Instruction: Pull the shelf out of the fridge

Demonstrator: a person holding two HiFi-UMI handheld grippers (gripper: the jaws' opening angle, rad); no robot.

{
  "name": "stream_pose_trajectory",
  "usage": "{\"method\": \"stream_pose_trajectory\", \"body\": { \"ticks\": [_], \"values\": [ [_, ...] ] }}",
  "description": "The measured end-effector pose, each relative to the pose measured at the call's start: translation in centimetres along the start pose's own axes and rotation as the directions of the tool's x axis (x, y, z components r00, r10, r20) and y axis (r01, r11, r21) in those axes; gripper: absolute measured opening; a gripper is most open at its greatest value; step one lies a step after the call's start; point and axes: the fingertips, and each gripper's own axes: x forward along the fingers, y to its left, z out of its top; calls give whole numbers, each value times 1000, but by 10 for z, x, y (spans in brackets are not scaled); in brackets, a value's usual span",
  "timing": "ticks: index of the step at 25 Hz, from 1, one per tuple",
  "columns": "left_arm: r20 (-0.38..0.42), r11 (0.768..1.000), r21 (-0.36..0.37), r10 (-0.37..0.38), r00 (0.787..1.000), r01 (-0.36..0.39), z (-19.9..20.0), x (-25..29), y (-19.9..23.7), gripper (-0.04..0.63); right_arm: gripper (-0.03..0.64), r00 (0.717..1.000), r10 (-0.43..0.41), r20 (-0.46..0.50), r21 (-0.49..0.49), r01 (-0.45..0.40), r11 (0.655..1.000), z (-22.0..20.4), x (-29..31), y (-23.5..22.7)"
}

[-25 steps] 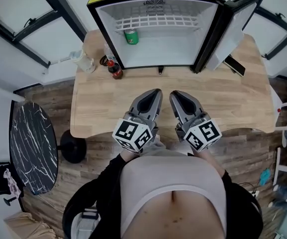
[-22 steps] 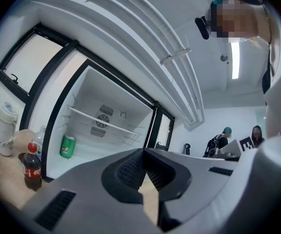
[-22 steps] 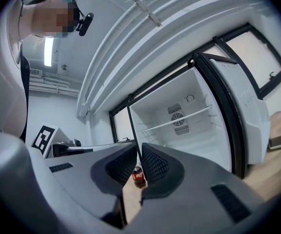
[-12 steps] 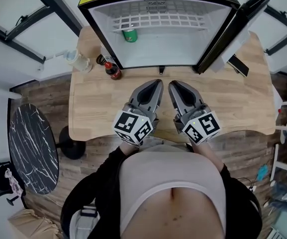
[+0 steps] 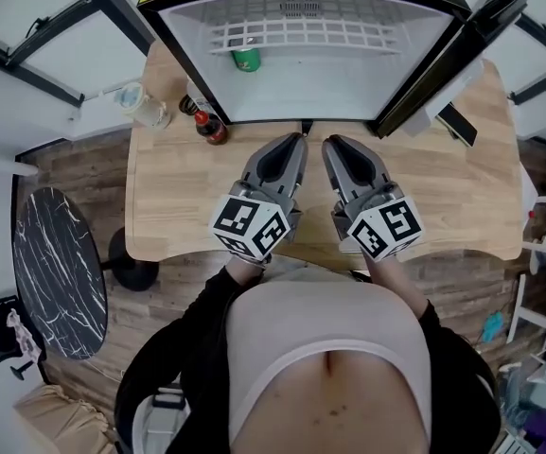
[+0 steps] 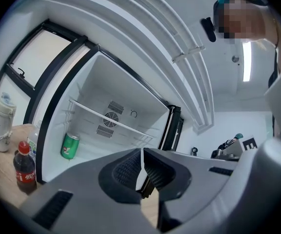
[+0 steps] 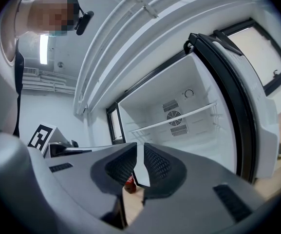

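Note:
A small black fridge (image 5: 168, 45) stands open on the wooden table (image 5: 443, 197), its door (image 5: 452, 60) swung to the right. Inside, a white wire shelf (image 5: 296, 34) sits on its rails near the top; it also shows as a white shelf (image 6: 106, 121) in the left gripper view and as the shelf (image 7: 179, 118) in the right gripper view. My left gripper (image 5: 289, 142) and right gripper (image 5: 337, 144) hover side by side over the table just in front of the fridge's opening. Both are shut and empty, apart from the shelf.
A green can (image 5: 246, 58) stands on the fridge floor at the left. A cola bottle (image 5: 212, 130) and a clear bottle (image 5: 143, 105) stand on the table left of the fridge. A dark flat thing (image 5: 457, 124) lies under the door. A black marble side table (image 5: 60, 272) is at the left.
Both grippers have moved a little forward toward the fridge's opening, still shut and side by side. The view has shifted nearer to the fridge.

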Motion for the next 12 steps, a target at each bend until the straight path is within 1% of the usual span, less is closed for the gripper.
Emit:
{"method": "stream_pose_trajectory", "body": {
  "ticks": [8, 9, 10, 11, 12],
  "values": [
    [13, 999, -17, 33, 999, -33, 11, 17, 19, 13, 55, 1000, -24, 9, 31, 23, 999, 4, 19, -24],
    [11, 999, -24, 33, 999, -33, 11, 19, 21, 36, 82, 1000, -25, 13, 41, 24, 999, 4, 21, -27],
    [6, 999, -32, 32, 999, -32, 11, 22, 23, 85, 129, 999, -28, 16, 54, 27, 998, 5, 24, -31],
    [0, 999, -41, 31, 1000, -31, 10, 25, 25, 121, 146, 999, -31, 19, 71, 30, 997, 7, 26, -34],
    [-5, 998, -47, 30, 1000, -30, 10, 28, 27, 134, 146, 999, -36, 21, 86, 34, 996, 8, 29, -38]
  ]
}}
